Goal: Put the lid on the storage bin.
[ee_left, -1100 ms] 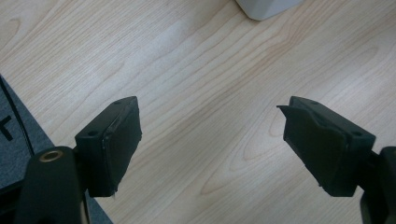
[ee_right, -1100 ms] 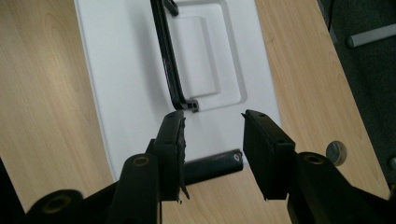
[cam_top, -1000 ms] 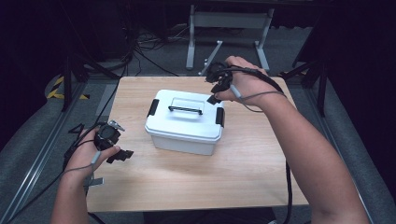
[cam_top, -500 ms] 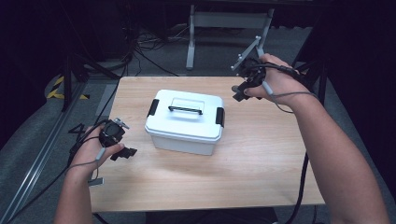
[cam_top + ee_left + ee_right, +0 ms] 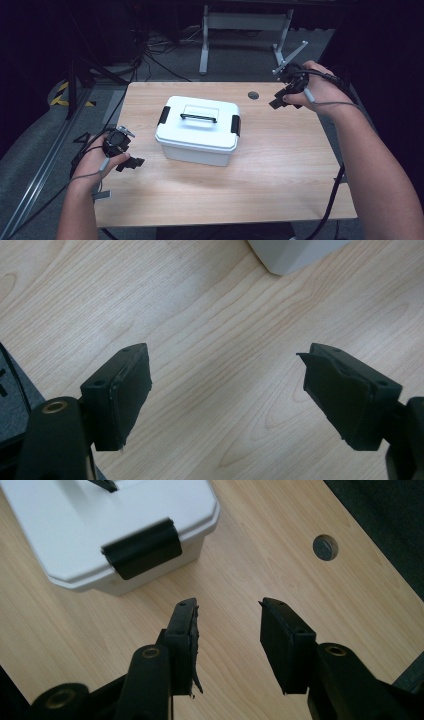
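Observation:
A white plastic storage box (image 5: pixel 197 131) with a black handle (image 5: pixel 198 118) and black side latches stands in the middle of the wooden table (image 5: pixel 280 165). My left gripper (image 5: pixel 131 163) hovers over the table's left edge, open, with nothing but bare wood between its jaws (image 5: pixel 225 390); a corner of the box (image 5: pixel 295 252) shows beyond. My right gripper (image 5: pixel 278 101) is held above the far right of the table, open and empty (image 5: pixel 227 611). It looks toward the box's right latch (image 5: pixel 142 550), with the box lid (image 5: pixel 75 515) shut.
A round cable hole (image 5: pixel 253 95) lies in the tabletop near the far edge, also seen as the cable hole (image 5: pixel 325 547) beside my right jaws. Dark floor, cables and a metal stand (image 5: pixel 245 22) lie beyond the table. Bare wood stretches in front of the box.
My right gripper has swung from above the box's far right corner out to the right, away from the box. The left gripper has stayed put.

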Available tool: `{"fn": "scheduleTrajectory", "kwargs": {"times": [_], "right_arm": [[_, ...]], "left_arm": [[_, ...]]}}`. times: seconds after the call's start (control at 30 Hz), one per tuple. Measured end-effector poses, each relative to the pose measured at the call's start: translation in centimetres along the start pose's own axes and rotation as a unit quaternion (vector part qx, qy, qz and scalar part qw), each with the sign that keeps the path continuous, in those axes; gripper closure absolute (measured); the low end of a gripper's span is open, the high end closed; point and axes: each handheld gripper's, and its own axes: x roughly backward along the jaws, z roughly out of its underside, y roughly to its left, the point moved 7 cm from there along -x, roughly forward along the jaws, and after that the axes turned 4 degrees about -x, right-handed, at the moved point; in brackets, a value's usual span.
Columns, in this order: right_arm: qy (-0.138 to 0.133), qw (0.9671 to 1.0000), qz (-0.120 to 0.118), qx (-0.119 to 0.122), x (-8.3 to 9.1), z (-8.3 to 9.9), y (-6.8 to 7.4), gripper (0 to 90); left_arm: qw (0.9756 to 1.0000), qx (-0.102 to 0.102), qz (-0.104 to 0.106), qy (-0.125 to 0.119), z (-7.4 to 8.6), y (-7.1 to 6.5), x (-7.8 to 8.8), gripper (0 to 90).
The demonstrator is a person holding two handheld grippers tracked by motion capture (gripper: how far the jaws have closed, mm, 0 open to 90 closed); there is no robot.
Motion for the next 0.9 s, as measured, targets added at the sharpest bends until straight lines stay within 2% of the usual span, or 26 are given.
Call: {"fn": "scheduleTrajectory", "kwargs": {"times": [0.13, 0.5, 0.63, 0.9], "right_arm": [[-0.001, 1.0, 0.001, -0.01, 0.0, 0.8, -0.6, 59.4], [0.001, 0.9993, 0.009, -0.035, -0.5, 4.0, -2.6, 56.8], [0.003, 0.9988, 0.006, -0.048, -1.1, 5.2, -3.2, 56.4], [0.014, 0.9972, 0.002, -0.074, -2.9, 7.6, -4.2, 56.4]], "left_arm": [[1.0, 0.001, -0.005, 0.0, 0.2, 0.3, 0.1, 19.7], [0.9999, 0.011, -0.004, 0.001, 0.8, 0.2, 0.2, 19.7], [0.9998, 0.013, -0.014, -0.009, 0.6, 0.4, 0.3, 20.4], [0.9995, 0.019, -0.017, -0.018, 0.6, 0.6, 0.3, 20.5]]}}
